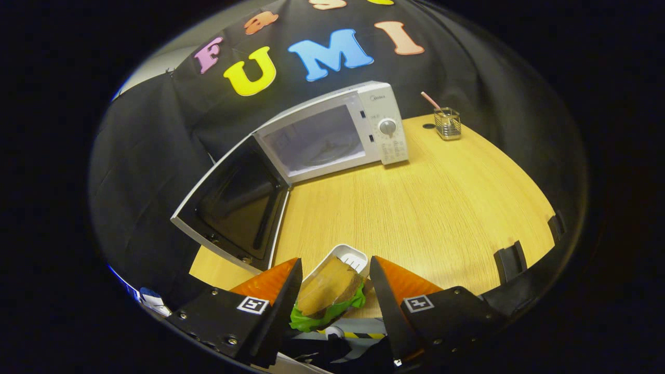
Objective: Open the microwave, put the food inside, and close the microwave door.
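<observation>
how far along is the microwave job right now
Done: the microwave door is swung wide open. In hand: the sandwich on its white tray sits between the gripper fingers, which look open, not pressing it. Left: grasp the food, place it inside, close the door.

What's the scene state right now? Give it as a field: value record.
microwave: at the table's far side, cavity empty
microwave door: swung fully open
food: sandwich in white tray, between the gripper's fingers
gripper: open, fingers either side of the tray, contact unclear
table: light wood
far corner: wire holder with a pink stick
task stage: door open, food not yet inside
</observation>
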{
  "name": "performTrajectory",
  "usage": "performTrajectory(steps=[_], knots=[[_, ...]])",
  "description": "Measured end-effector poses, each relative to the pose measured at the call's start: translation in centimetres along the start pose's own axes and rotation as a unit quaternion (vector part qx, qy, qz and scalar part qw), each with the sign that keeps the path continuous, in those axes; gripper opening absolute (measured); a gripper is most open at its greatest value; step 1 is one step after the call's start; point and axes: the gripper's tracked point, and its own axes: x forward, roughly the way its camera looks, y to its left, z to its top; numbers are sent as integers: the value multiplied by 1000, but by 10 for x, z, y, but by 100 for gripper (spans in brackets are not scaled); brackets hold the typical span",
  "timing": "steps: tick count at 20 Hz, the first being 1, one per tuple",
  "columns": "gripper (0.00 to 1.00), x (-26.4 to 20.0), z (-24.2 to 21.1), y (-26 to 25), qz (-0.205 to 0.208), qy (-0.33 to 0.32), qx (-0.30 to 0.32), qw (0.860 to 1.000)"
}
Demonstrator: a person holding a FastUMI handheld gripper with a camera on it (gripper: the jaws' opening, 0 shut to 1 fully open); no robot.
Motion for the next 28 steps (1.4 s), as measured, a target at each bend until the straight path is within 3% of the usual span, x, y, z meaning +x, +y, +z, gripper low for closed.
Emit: performTrajectory(steps=[6,13,16,17,18,20,21,28], knots=[[79,10,-25,-13,-17,45,42,998],[79,23,-54,3,6,115,130,985],[57,25,-53,6,15,134,142,981],[57,24,-48,4,12,129,151,980],[39,25,-48,6,15,139,149,979],[39,25,-41,3,10,137,146,980],[25,29,-43,3,12,152,139,978],[24,26,-17,-4,12,169,85,982]])
